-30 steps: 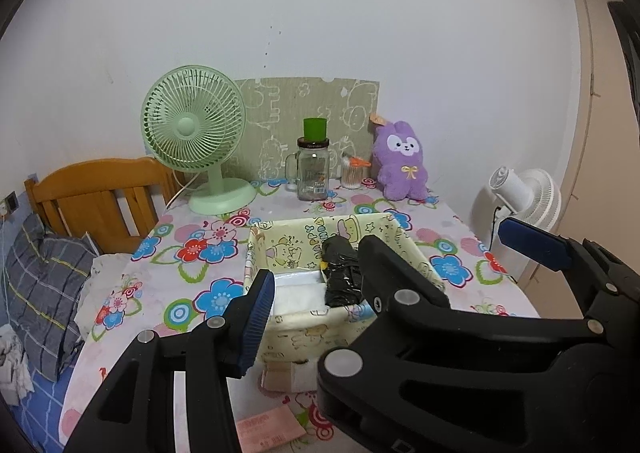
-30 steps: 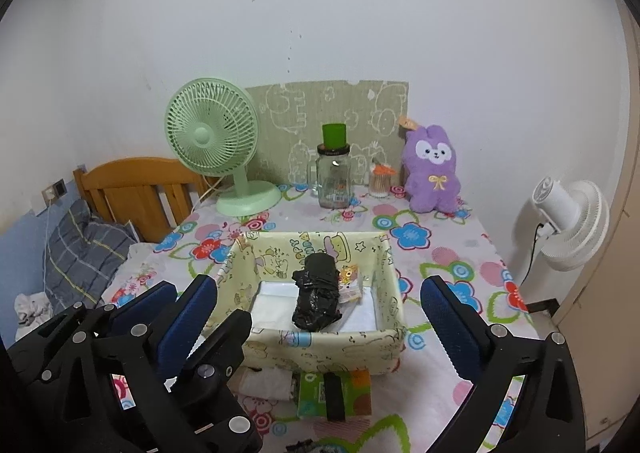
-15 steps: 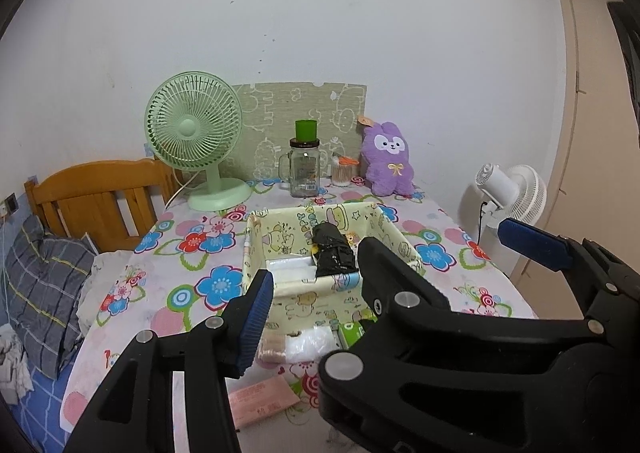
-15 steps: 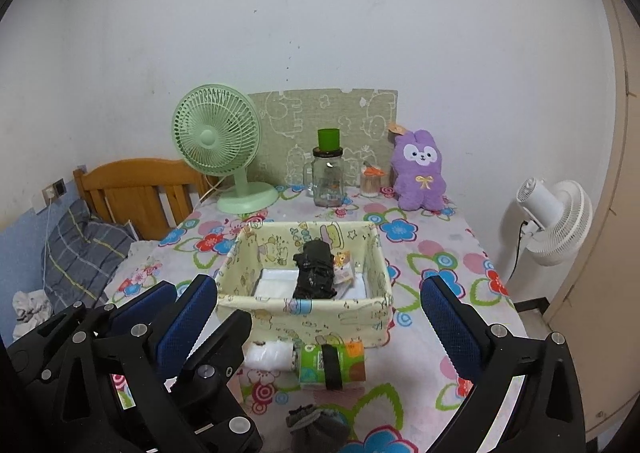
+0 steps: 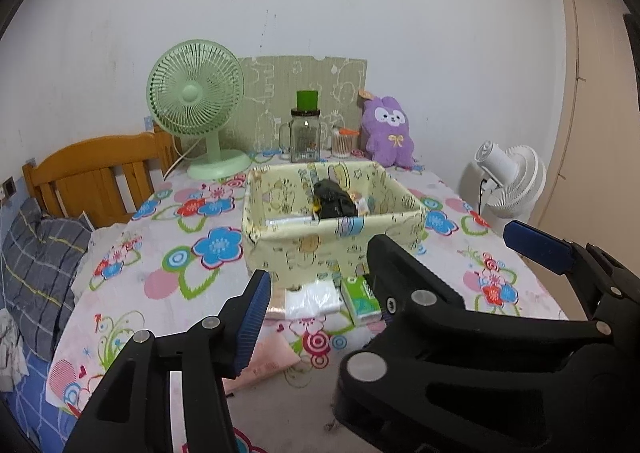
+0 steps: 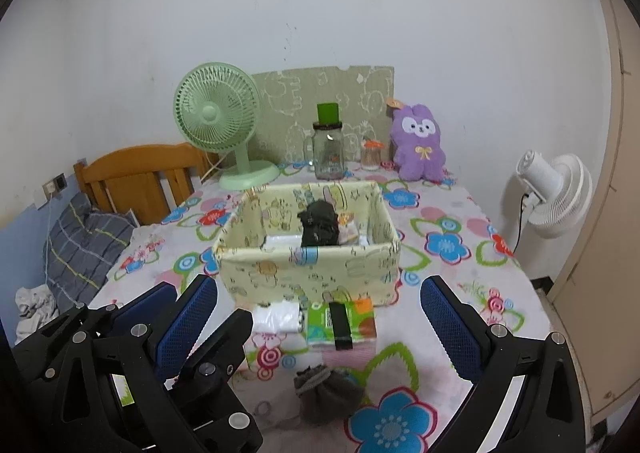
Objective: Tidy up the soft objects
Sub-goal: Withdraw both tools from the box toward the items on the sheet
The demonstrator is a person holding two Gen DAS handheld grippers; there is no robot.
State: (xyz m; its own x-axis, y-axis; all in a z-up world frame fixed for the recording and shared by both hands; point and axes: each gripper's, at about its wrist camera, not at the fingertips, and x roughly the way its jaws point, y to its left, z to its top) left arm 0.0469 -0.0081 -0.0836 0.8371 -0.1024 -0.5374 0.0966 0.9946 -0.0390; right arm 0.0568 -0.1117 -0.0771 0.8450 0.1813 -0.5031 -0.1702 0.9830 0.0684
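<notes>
Both tongs had drawn back and sunk, left tongs (image 5: 320,285) and right tongs (image 6: 320,317) released and empty, so the dark pouch (image 6: 328,397) just ahead of the right tongs, short of the fabric bin (image 6: 308,269), wanted a gentle, centred pinch.

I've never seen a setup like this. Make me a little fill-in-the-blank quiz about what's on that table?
1. The black bundle lies inside the yellow ____.
2. The purple plush rabbit stands at the table's back edge, against the ____.
3. The desk fan beside the glass jar is coloured ____.
4. The grey pouch lies on the tablecloth, ____ the box.

Missing words: box; wall; green; outside
</notes>
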